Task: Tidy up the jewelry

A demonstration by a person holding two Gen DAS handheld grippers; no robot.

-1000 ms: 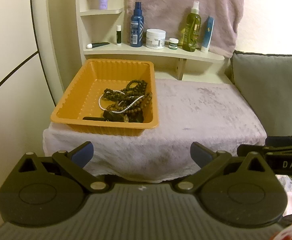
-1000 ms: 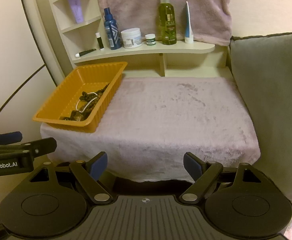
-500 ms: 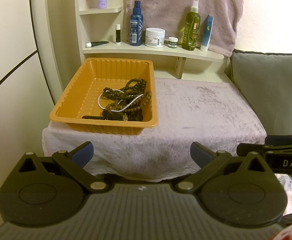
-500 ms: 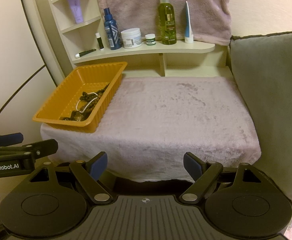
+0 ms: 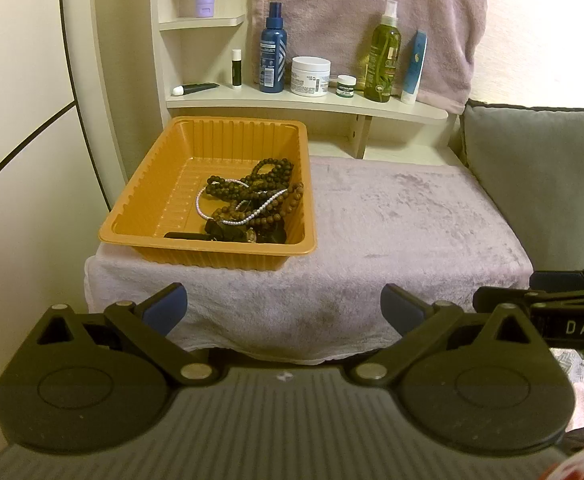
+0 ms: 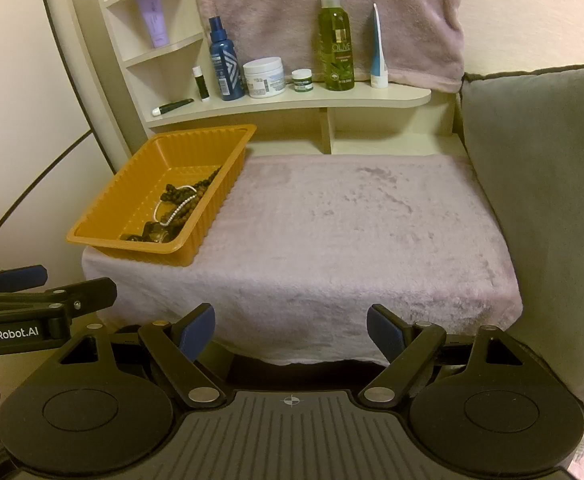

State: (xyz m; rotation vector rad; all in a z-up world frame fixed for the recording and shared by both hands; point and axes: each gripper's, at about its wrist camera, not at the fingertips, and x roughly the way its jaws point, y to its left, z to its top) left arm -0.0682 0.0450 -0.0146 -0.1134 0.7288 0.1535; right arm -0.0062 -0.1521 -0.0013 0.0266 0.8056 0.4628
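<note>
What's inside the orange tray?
The orange tray holds tangled dark wooden bead strands, a thin white pearl strand and dark pieces underneath, too covered to identify.

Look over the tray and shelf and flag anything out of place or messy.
The jewelry is the one mess: dark bead strands and a white pearl strand lie tangled in a heap at the near right of the orange tray. On the shelf, one dark tube lies flat while everything else stands upright. Nothing looks spilled or damaged.

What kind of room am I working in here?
Most likely a bedroom or dressing corner at home: a shelf of toiletries such as the olive spray bottle, a plush cloth-covered surface holding an orange jewelry tray, and a grey cushion beside it.
</note>
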